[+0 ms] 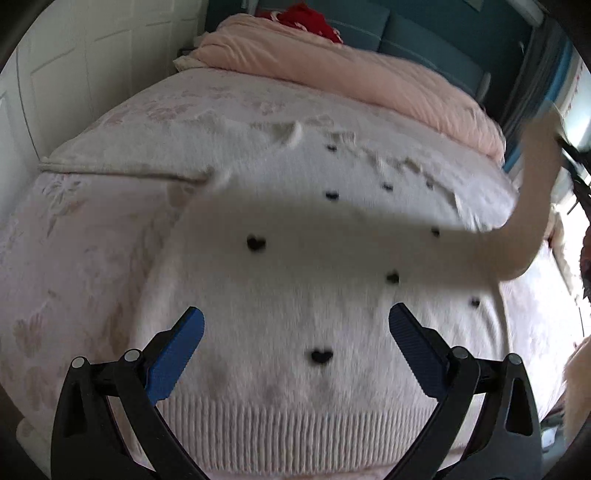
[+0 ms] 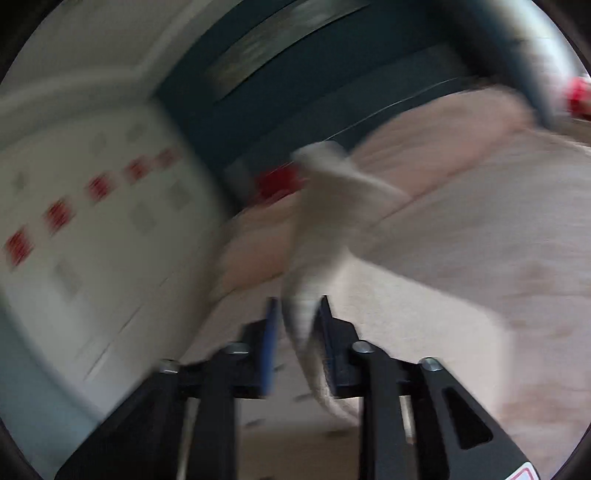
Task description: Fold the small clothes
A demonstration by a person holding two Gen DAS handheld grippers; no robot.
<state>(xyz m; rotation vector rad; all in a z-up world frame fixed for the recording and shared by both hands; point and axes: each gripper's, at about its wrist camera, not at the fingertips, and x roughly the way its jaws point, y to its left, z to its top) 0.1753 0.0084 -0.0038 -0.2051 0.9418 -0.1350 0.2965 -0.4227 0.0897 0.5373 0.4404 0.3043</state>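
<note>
Gripping the ribbed cuff of a sleeve (image 2: 325, 206), the right tool (image 2: 295, 314) held the knit pinched between its two blue pads, the fabric lifted clear of the bed (image 2: 498, 240) in a frame streaked by motion blur. The left tool (image 1: 295, 328) hovered over the body of the white sweater (image 1: 295, 280) with its fingers spread wide and nothing between them, just above the ribbed hem (image 1: 295, 424). One sweater lay flat on the pale floral bedspread (image 1: 74, 229), dotted with small black hearts (image 1: 256, 242); ten or so could be counted, some of them smeared. One sleeve rose at the right of the left view toward the other tool; the second sleeve could not be made out. Beyond lay one pink duvet (image 1: 369, 70), bunched near the headboard, and one red item (image 1: 306, 18) behind it. By the look of it, the sleeve fold was in hand; the next move would call for carrying the cuff across the chest and laying it flat before release, while the idle tool steadied the body.
</note>
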